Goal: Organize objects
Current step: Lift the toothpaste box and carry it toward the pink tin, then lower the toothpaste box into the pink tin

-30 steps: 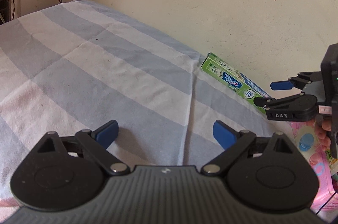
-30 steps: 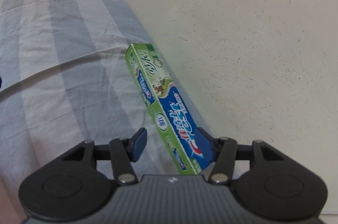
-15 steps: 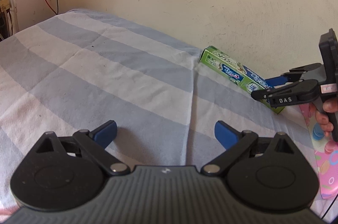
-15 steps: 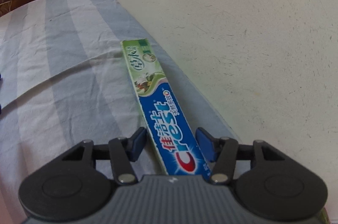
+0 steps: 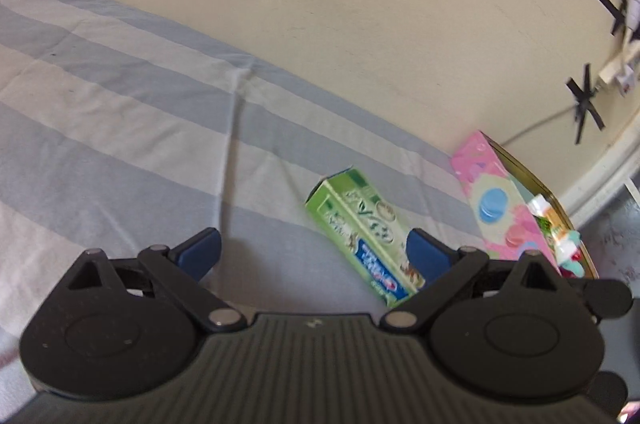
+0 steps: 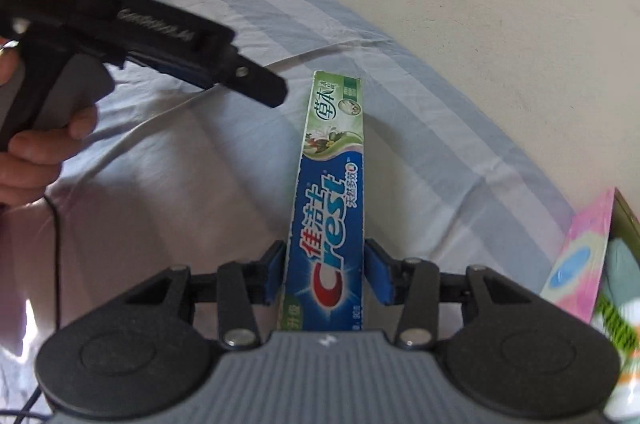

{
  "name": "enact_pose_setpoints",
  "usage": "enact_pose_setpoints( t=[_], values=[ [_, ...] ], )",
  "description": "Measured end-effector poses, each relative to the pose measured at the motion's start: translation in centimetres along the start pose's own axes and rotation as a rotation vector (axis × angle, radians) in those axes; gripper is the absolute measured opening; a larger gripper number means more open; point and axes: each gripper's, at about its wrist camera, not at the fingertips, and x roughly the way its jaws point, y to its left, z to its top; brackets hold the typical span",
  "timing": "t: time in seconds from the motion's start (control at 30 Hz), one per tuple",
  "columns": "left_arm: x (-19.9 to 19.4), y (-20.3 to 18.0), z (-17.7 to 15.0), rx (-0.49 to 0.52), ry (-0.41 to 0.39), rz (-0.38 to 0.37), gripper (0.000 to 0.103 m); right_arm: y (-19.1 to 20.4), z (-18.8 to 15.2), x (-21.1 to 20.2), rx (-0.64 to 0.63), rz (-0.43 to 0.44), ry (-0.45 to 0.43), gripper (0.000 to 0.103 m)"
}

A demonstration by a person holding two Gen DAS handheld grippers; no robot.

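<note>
The toothpaste box (image 6: 328,208) lay lengthwise between the fingers of your right gripper (image 6: 325,272), its printed face up and its far end pointing toward the wall (image 6: 480,24). The jaws were closing on its long sides, the blue pads (image 6: 274,274) already against the cardboard edges or very nearly so (a grip across the narrow width probably suits a long, light carton, since it keeps the box in line with the tool). Whether the box had left the striped sheet (image 6: 400,96) cannot be told from these views. To the right of the box, near the wall, stood the pink box (image 5: 496,200), with small packets visible in the open container behind it; it was likely the destination. To the left of the toothpaste box, your left gripper (image 5: 314,254) hovered with its jaws spread wide and nothing pinched, though the box's green end appeared between its fingers from that camera. Your left hand (image 6: 36,152) held its handle.
</note>
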Motion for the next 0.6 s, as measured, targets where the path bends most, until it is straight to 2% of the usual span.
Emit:
enact_pose_setpoints(
  t=[0.07, 0.13, 0.23, 0.33, 0.47, 0.6],
  values=[
    [0.3, -1.0, -0.7, 0.011, 0.046, -0.088, 0.1, 1.0, -2.3, -1.6, 0.071, 0.005, -0.039, 0.042],
    [0.6, -2.6, -2.0, 0.046, 0.091, -0.128, 0.099, 1.6, -4.8, -3.2, 0.175, 0.016, -0.094, 0.042],
    [0.6, -5.7, -4.2, 0.189, 0.104, -0.093, 0.098, 2.6, -8.4, -4.5, 0.325, 0.04, -0.166, 0.046],
    [0.9, -7.7, -6.1, 0.282, 0.105, -0.038, 0.098, 3.8, -10.4, -5.6, 0.339, 0.024, -0.222, 0.051],
    [0.7, -9.1, -7.4, 0.317, 0.122, 0.0, 0.098, 3.8, -10.7, -5.8, 0.338, -0.013, -0.247, 0.051],
    [1.0, -10.7, -8.0, 0.306, 0.154, 0.021, 0.099, 3.6, -10.5, -5.5, 0.348, -0.013, -0.273, 0.058]
  ],
)
